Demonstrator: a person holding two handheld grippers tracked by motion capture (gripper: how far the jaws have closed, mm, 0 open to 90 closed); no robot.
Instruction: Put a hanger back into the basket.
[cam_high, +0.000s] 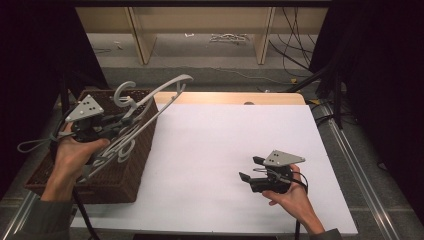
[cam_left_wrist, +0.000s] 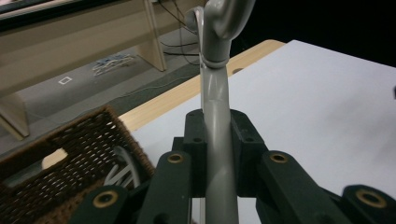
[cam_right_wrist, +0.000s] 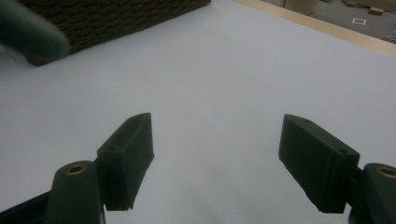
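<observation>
A grey plastic hanger is lifted above the brown wicker basket at the table's left. My left gripper is shut on the hanger near its hook. In the left gripper view the hanger's neck runs up between the black jaws, its hook at the top. More grey hangers lie in the basket under the hand. My right gripper rests low over the white table surface at the right, open with nothing between its fingers.
The basket's rim sits at the white sheet's left edge, its side far off in the right gripper view. A wooden table strip runs along the back. Beyond are wooden furniture legs and floor cables.
</observation>
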